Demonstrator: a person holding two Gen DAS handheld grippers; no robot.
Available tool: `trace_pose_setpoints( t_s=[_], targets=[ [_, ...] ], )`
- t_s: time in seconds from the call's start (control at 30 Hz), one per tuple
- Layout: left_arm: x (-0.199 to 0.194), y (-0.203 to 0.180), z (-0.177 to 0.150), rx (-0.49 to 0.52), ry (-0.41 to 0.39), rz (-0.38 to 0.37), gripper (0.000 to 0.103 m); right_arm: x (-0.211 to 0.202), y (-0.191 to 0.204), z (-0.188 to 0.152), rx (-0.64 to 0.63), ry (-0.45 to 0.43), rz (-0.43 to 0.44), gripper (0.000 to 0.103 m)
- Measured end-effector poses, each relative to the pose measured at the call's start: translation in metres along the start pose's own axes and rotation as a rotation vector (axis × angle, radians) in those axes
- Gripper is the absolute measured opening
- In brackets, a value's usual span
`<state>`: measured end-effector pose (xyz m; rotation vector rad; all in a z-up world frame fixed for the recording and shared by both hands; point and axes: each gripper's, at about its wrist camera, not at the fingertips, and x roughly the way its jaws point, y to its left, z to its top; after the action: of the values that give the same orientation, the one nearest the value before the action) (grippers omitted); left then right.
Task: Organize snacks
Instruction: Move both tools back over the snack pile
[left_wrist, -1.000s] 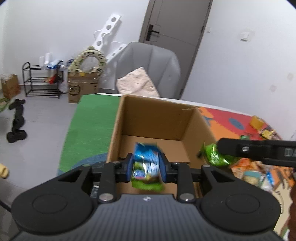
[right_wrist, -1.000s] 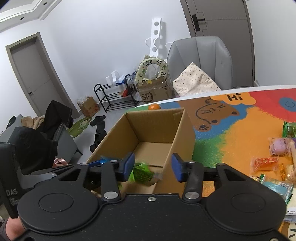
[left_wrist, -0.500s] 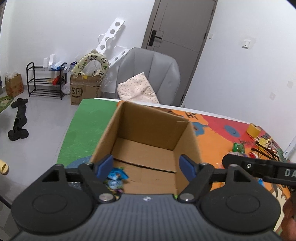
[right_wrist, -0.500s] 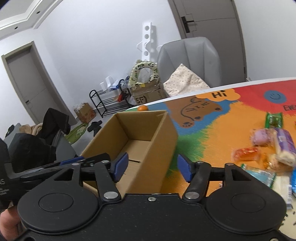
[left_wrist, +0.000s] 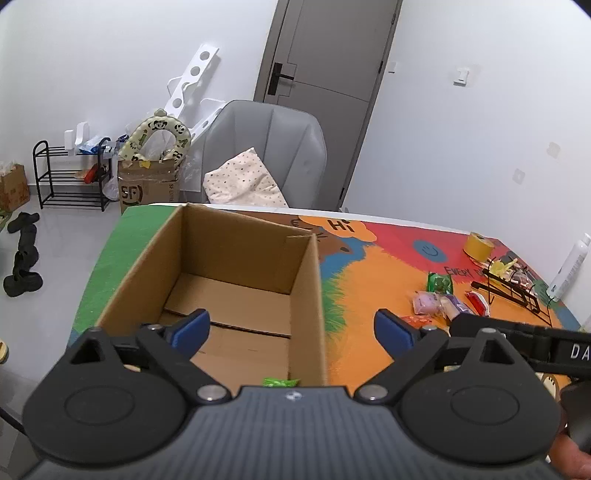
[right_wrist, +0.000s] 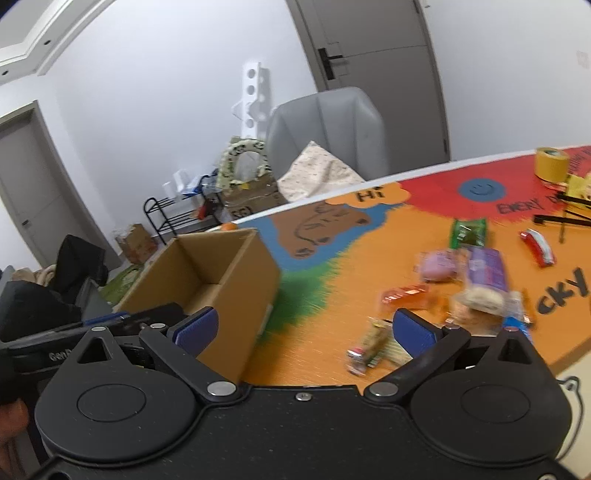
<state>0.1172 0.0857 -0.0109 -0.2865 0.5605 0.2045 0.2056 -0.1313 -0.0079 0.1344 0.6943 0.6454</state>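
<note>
Both the left tongs (left_wrist: 291, 328) and right tongs (right_wrist: 303, 328) gape empty. A green packet (left_wrist: 280, 382) lies in the cardboard box (left_wrist: 236, 258) — most snacks (right_wrist: 480, 273) wait scattered on the table (right_wrist: 332, 295), well apart.

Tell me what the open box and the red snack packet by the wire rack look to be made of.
Open box: plain brown corrugated cardboard, matte; raw cut edges and a folded flap seam show on the floor.
Red snack packet: likely thin plastic film, glossy; it catches a light sheen, though motion blur leaves this uncertain.
</note>
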Motion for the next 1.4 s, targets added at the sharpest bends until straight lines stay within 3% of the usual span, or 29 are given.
trace_pose_setpoints(
  t_s=[0.43,0.73,0.93,1.17,1.4],
  targets=[
    [0.009,-0.051,-0.011,0.06,0.035,-0.05,0.096,-0.027,-0.07,-0.007,0.085,-0.02,-0.085,0.103],
    [0.017,-0.073,-0.013,0.072,0.047,-0.055,0.096,-0.035,-0.1,-0.011,0.117,-0.028,-0.102,0.103],
    [0.029,-0.086,-0.017,0.08,0.061,-0.101,0.096,-0.028,-0.117,-0.016,0.137,-0.02,-0.137,0.103],
    [0.05,-0.097,-0.024,0.087,0.084,-0.124,0.093,-0.012,-0.139,-0.021,0.195,0.014,-0.16,0.087],
    [0.07,-0.105,-0.029,0.101,0.11,-0.131,0.083,0.002,-0.154,-0.026,0.229,0.039,-0.161,0.07]
  ],
)
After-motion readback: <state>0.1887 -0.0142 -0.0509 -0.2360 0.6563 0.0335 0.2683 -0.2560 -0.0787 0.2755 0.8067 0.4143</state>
